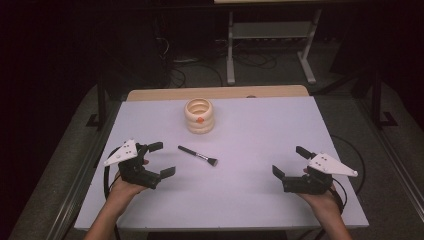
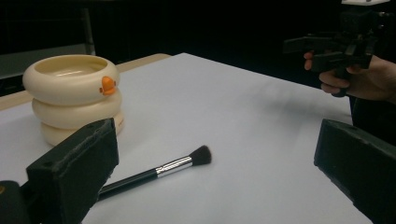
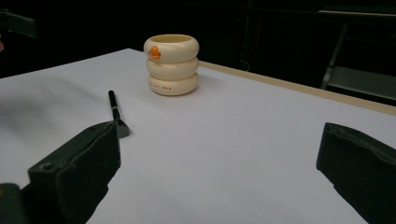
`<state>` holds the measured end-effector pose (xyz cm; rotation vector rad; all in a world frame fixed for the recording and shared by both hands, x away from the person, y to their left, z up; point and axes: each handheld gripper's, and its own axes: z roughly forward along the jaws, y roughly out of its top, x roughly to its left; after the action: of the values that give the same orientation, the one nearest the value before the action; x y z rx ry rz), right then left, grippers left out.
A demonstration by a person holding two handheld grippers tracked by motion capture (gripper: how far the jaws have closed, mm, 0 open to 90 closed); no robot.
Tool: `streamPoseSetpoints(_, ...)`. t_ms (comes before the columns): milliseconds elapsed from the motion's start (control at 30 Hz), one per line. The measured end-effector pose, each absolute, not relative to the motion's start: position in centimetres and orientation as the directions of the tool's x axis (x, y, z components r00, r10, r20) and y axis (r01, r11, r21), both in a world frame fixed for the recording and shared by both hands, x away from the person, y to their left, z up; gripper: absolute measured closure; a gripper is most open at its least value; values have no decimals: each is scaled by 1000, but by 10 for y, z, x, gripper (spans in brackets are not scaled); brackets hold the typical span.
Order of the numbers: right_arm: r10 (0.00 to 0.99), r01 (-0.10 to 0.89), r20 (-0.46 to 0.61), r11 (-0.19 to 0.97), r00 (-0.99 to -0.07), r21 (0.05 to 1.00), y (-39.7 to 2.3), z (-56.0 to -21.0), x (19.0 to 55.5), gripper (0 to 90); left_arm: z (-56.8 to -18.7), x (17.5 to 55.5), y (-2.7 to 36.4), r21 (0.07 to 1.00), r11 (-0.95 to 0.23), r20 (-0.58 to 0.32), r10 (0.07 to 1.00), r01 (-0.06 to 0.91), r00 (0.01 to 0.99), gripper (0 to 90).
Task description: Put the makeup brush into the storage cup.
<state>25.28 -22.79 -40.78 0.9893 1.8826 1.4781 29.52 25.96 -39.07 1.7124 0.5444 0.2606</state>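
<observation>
2 black hand-held grippers, left hand-held gripper point(image 1: 158, 159), right hand-held gripper point(image 1: 289, 161), grey three-cornered plates, black cables

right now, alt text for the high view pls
A black makeup brush lies on a white table between two open hand-held grippers, the left gripper nearer it than the right gripper. A cream ringed cup stands behind.

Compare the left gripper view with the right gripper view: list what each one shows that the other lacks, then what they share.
Left gripper view alone: the other hand holding the right tool, with jaws apart, and the brush's dark bristle tuft in full.

Right gripper view alone: a grey metal frame beyond the table's far edge.

Shared: the cream ringed ceramic pot with an orange beak, the black-handled makeup brush lying flat on the white table, apart from the pot, and each view's own two black jaws set wide apart.
</observation>
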Motion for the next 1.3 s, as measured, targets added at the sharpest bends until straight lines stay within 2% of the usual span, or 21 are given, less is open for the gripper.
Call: streamPoseSetpoints(1300,807,232,29,135,-590,963,-227,-409,252,0,-389,323,239,949,-206,-115,475,237,872,0)
